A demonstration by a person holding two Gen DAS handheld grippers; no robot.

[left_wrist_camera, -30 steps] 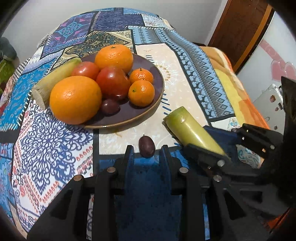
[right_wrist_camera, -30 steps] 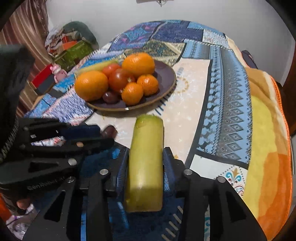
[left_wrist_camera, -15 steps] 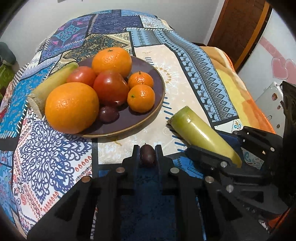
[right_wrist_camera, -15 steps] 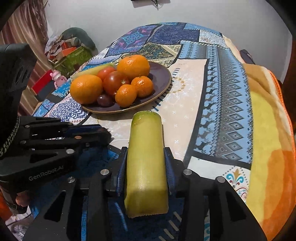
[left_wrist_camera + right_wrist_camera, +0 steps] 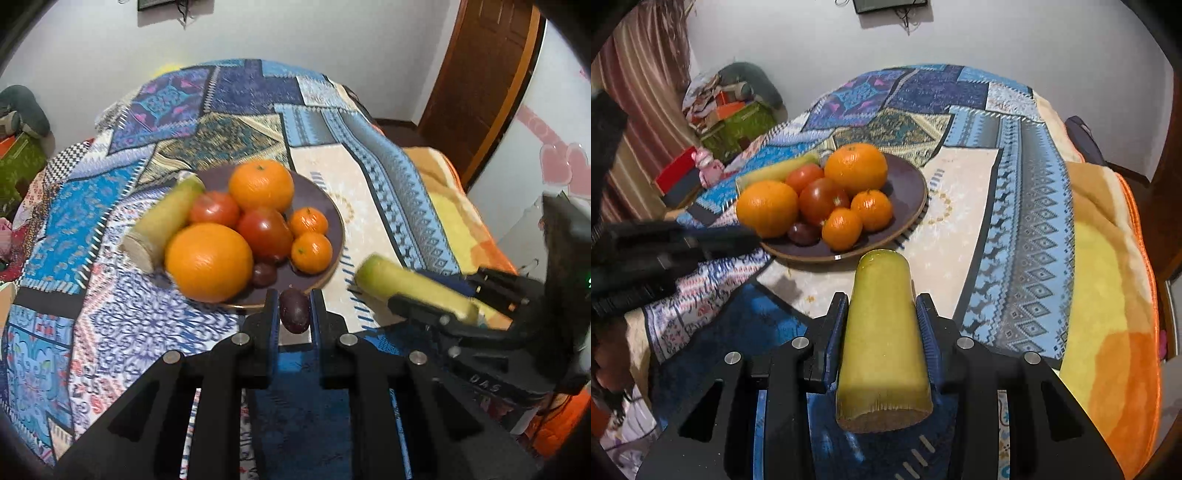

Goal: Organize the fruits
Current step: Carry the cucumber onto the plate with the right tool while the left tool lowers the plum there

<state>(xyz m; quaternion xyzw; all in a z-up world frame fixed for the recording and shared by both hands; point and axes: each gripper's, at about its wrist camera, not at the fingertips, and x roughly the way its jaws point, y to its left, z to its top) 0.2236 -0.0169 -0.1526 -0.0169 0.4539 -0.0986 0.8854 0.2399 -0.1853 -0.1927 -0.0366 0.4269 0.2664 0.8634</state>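
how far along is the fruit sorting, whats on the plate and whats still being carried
Done: the plate already holds two oranges, two small mandarins, two tomatoes, a dark plum and one green stalk piece on its far edge.
In hand: the left gripper is shut on a second dark plum; the right gripper is shut on a second green stalk piece.
Left: setting both on the plate.

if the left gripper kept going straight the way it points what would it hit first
Probably the near rim of the dark purple plate, just ahead of the left gripper and its small dark plum; depth is uncertain.
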